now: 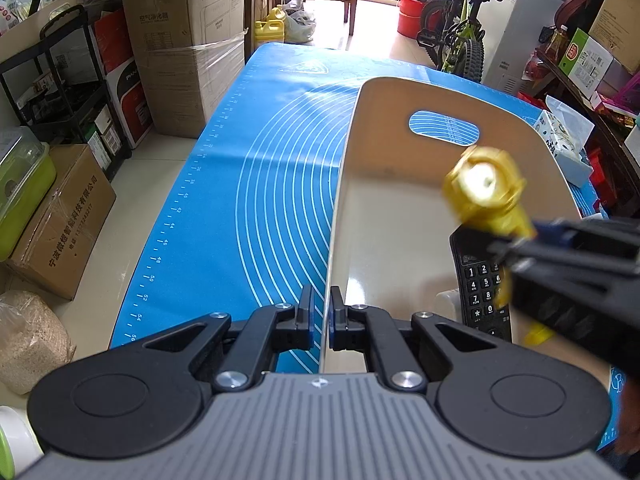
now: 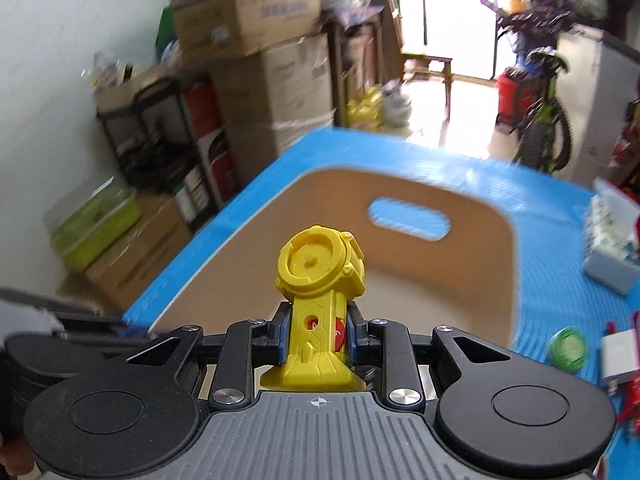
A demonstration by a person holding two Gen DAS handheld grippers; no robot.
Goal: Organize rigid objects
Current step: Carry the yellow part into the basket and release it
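My right gripper (image 2: 316,334) clamps the stiff, light-looking yellow plastic toy launcher (image 2: 318,300) by its narrow shaft above the beige bin (image 2: 472,240), whose thin wall my nearly closed left gripper (image 1: 322,318) pinches.

right tool (image 2: 316,334) gripping yellow toy (image 2: 318,280), beige bin (image 2: 480,216)

Your right gripper (image 1: 520,252) hides part of the phone (image 1: 482,284) and runs off the frame edge. The yellow toy (image 1: 486,192) is blurred there. In the right wrist view, the boxes (image 2: 248,20) and bicycle (image 2: 540,120) smear.
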